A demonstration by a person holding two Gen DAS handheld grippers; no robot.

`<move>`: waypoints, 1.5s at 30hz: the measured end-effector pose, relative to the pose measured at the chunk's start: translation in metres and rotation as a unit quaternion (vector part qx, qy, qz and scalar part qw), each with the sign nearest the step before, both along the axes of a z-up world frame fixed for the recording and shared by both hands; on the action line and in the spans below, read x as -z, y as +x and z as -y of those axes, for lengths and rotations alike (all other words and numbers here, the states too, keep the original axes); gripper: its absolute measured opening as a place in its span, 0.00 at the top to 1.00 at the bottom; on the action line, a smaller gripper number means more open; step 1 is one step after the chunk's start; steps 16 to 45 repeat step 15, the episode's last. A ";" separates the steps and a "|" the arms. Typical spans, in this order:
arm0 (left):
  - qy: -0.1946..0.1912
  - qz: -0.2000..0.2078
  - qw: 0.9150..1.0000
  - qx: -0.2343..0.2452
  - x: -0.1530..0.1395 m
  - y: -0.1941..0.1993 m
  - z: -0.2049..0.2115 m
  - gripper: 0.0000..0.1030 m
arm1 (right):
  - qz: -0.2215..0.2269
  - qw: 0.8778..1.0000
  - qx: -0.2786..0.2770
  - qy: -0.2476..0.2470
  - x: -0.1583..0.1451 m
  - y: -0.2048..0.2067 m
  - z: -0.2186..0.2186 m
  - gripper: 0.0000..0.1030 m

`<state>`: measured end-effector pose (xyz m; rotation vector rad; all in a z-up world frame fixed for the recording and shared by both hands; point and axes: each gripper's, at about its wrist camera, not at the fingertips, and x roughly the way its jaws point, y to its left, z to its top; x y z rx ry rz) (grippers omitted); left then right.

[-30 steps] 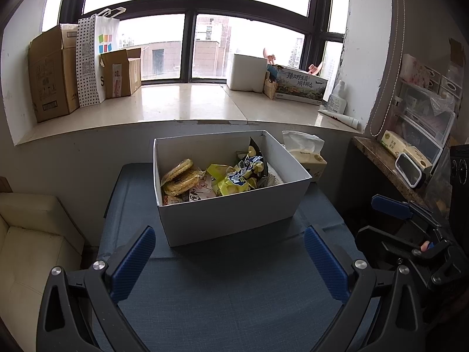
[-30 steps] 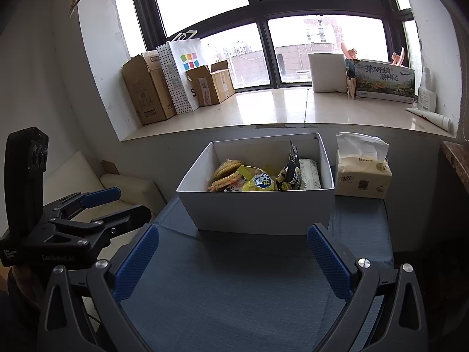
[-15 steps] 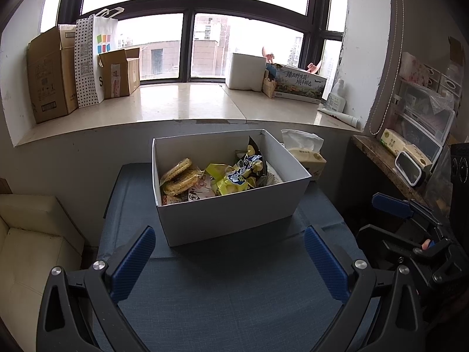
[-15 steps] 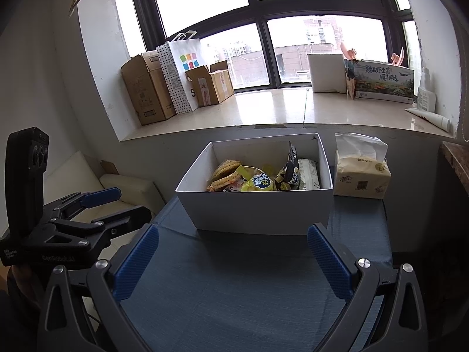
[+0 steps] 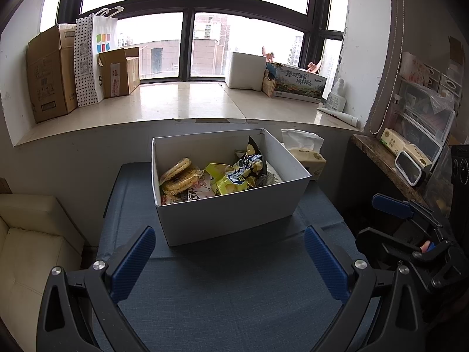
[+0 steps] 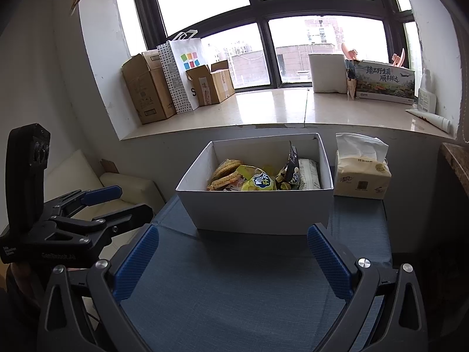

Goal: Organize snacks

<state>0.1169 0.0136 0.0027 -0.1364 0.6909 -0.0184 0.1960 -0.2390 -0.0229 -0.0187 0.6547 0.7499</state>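
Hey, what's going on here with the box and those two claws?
A person holds a claw in each hand over a blue-covered table. Both the left claw and the right claw are open and empty, short of a white box that has snack packets piled inside. A tissue pack sits beside the box. Nothing is being gripped right now.

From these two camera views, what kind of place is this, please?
Probably a room in a flat or small office, high up. A wide window shows other buildings, cardboard boxes stand on its sill, and a cream sofa sits beside the blue table holding the white snack box.
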 end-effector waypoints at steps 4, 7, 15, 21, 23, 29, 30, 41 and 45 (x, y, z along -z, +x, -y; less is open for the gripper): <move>-0.002 -0.001 1.000 0.001 0.001 0.000 0.000 0.00 | 0.000 1.000 0.000 0.001 0.001 0.001 0.001 0.00; -0.001 0.000 1.000 0.000 0.001 0.000 0.000 0.00 | -0.002 1.000 0.000 0.000 0.001 0.001 0.001 0.00; 0.004 0.004 1.000 -0.001 0.000 -0.002 0.002 0.00 | -0.004 1.000 0.000 0.001 0.002 0.000 0.001 0.00; 0.004 0.004 1.000 -0.001 0.000 -0.002 0.002 0.00 | -0.004 1.000 0.000 0.001 0.002 0.000 0.001 0.00; 0.004 0.004 1.000 -0.001 0.000 -0.002 0.002 0.00 | -0.004 1.000 0.000 0.001 0.002 0.000 0.001 0.00; 0.004 0.004 1.000 -0.001 0.000 -0.002 0.002 0.00 | -0.004 1.000 0.000 0.001 0.002 0.000 0.001 0.00; 0.004 0.004 1.000 -0.001 0.000 -0.002 0.002 0.00 | -0.004 1.000 0.000 0.001 0.002 0.000 0.001 0.00; 0.004 0.004 1.000 -0.001 0.000 -0.002 0.002 0.00 | -0.004 1.000 0.000 0.001 0.002 0.000 0.001 0.00; 0.004 0.004 1.000 -0.001 0.000 -0.002 0.002 0.00 | -0.004 1.000 0.000 0.001 0.002 0.000 0.001 0.00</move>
